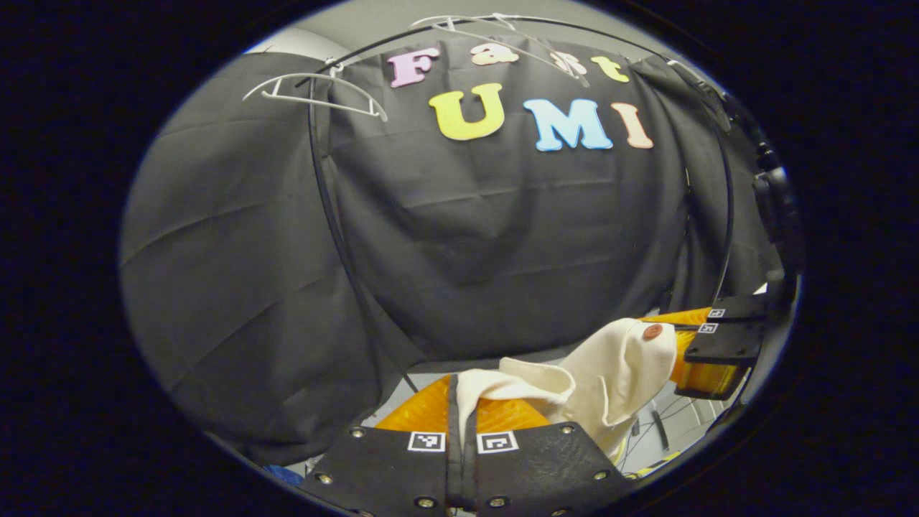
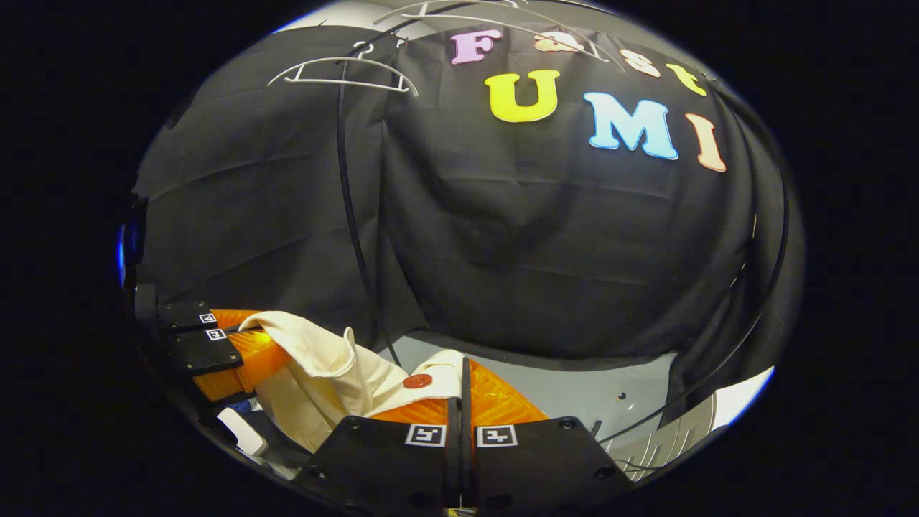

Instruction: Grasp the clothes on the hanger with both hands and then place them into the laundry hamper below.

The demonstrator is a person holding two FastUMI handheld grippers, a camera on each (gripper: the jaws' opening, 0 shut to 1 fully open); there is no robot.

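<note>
A cream garment (image 1: pixel 610 373) with a round reddish button hangs stretched between my two grippers, below the rack. In the left gripper view my left gripper (image 1: pixel 463 393) is shut on one end of the cloth, and the right gripper (image 1: pixel 678 343) pinches the other end at the far right. In the right gripper view the right gripper (image 2: pixel 463 382) is shut on the cream garment (image 2: pixel 323 366) just beside the button, while the left gripper (image 2: pixel 269 335) holds the cloth at the far left. An empty white hanger (image 1: pixel 316 90) hangs high up on the left.
A black rack pole (image 1: pixel 327 201) runs down in front of the black cloth wall. A second white hanger (image 2: pixel 502 21) hangs at the top. A pale slatted object (image 2: pixel 668 445) lies low on the right, over a grey floor (image 2: pixel 574 388).
</note>
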